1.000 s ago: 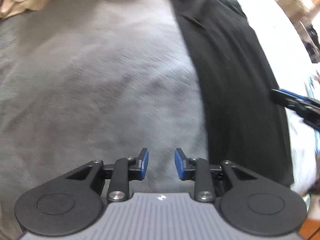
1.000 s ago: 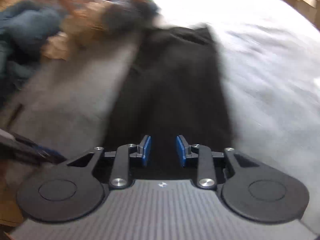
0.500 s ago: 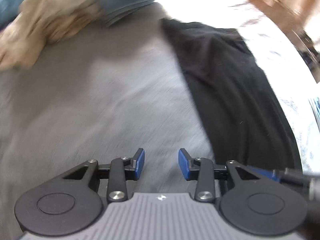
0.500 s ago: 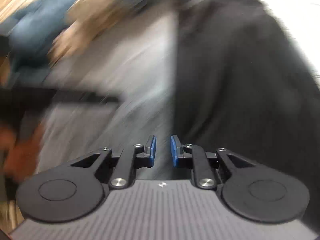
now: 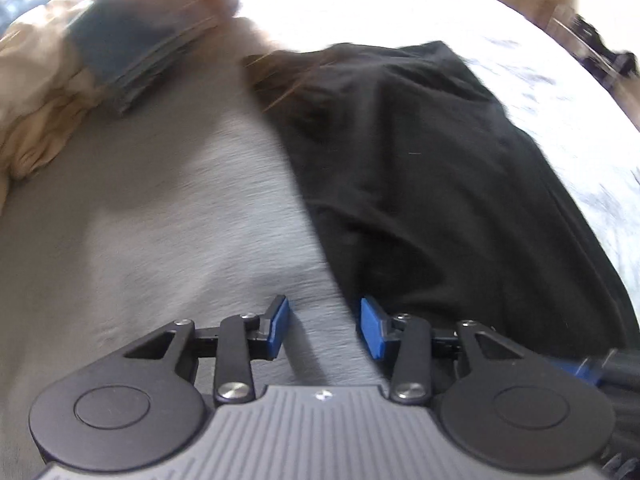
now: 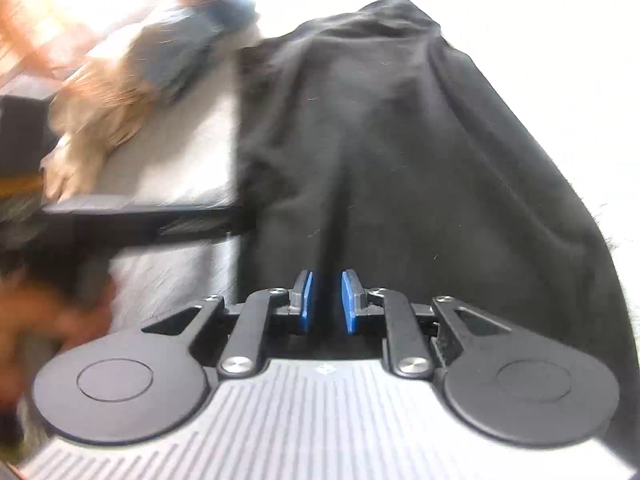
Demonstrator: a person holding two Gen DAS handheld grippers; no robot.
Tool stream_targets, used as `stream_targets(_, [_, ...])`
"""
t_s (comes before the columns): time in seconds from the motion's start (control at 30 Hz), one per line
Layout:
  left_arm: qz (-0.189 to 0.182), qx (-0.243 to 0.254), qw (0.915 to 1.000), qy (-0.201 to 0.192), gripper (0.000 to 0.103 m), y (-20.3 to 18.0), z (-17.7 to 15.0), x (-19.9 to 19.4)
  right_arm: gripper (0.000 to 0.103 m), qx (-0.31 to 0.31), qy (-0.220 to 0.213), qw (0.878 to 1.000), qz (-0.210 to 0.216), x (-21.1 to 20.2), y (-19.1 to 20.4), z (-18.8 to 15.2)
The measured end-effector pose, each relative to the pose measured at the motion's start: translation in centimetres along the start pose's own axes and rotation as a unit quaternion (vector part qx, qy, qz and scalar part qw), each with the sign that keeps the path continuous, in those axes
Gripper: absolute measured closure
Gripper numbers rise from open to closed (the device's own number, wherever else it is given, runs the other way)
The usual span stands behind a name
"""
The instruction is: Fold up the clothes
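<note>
Far left: tan garment (image 5: pixel 44 120) and blue folded cloth (image 5: pixel 132 52) piled at back. Grey garment (image 5: pixel 168 208) spread flat, black garment (image 5: pixel 432 184) lying along its right edge on white surface (image 5: pixel 560 92). Left gripper (image 5: pixel 324 328) over that seam, jaws just closing slightly, moderately apart, empty. Right gripper (image 6: pixel 325 302) above black cloth, narrow gap, nothing pinched

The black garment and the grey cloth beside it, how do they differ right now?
The black garment is dark and creased into long folds; the grey cloth is pale and lies smooth. The right tongs hang over the black garment, while the left tongs straddle the seam where it meets the grey cloth. Both lie flat, side by side.
</note>
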State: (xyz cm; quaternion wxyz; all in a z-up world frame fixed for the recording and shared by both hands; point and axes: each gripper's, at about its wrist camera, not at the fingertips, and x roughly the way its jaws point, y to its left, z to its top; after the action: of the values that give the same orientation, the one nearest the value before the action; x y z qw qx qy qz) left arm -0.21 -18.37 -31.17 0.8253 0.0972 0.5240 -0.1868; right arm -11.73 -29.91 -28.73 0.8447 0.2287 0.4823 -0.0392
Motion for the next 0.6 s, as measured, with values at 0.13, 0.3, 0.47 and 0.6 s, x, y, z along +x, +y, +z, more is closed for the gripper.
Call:
stream_targets(0.13, [0.012, -0.031, 0.9994, 0.003, 0.074, 1.1, -0.7, 0.0, 0.09, -0.072, 0.054, 0.994, 0.057, 0.9, 3.5, -1.9])
stream_targets(0.3, [0.039, -0.059, 0.9974, -0.008, 0.074, 1.7, -0.9, -0.6, 0.088, -0.097, -0.021, 0.995, 0.016, 0.1, 3.4, 2.6])
stream_targets(0.47, [0.056, -0.109, 0.9923, -0.016, 0.06, 3.7, -0.8, -2.2, 0.087, -0.114, -0.034, 0.993, -0.013, 5.4, 3.2, 5.8])
stream_targets(0.6, [0.067, -0.146, 0.9866, -0.028, 0.052, 5.4, -1.2, -2.7, 0.091, -0.339, -0.036, 0.938, 0.065, 4.4, 10.0, 1.8])
